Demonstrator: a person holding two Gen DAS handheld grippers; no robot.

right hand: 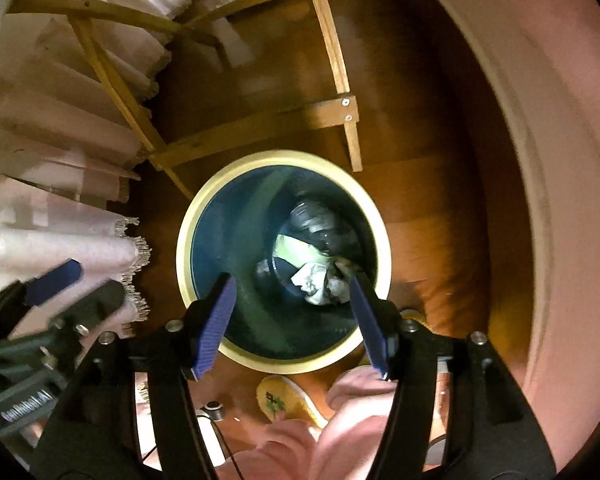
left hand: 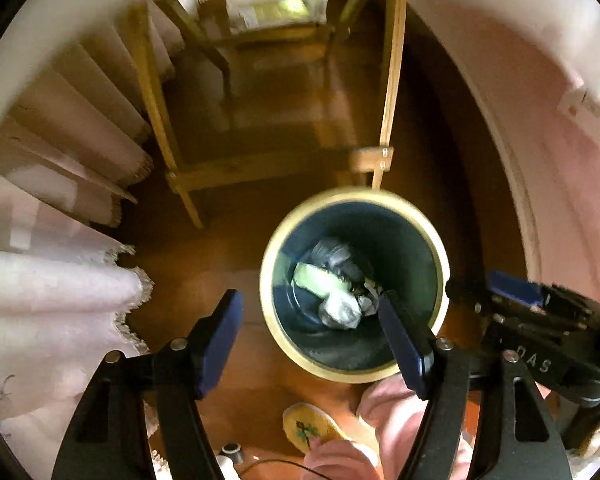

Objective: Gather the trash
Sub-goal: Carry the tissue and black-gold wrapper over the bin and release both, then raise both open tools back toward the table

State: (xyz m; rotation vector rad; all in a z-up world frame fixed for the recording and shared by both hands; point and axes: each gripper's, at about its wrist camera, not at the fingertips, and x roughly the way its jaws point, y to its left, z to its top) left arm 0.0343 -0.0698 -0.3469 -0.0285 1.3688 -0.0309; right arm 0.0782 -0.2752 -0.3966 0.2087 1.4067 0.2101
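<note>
A round bin with a cream rim (left hand: 269, 312) (right hand: 184, 248) and dark blue inside stands on the brown floor. At its bottom lie crumpled white paper (left hand: 338, 310) (right hand: 320, 278), a green and white wrapper (left hand: 314, 280) (right hand: 294, 246) and a dark crumpled bag (left hand: 334, 256) (right hand: 314, 218). My left gripper (left hand: 312, 322) is open and empty, above the bin's left rim. My right gripper (right hand: 294, 302) is open and empty, right above the bin's mouth; it also shows at the right of the left wrist view (left hand: 512, 288).
A wooden chair frame (left hand: 260, 168) (right hand: 260, 136) stands just behind the bin. A fringed white tablecloth (left hand: 60, 304) (right hand: 80, 240) hangs at the left. A pink wall base (left hand: 540, 160) curves along the right. A yellow slipper (left hand: 308, 426) (right hand: 284, 400) and pink trouser legs are near the bin's front.
</note>
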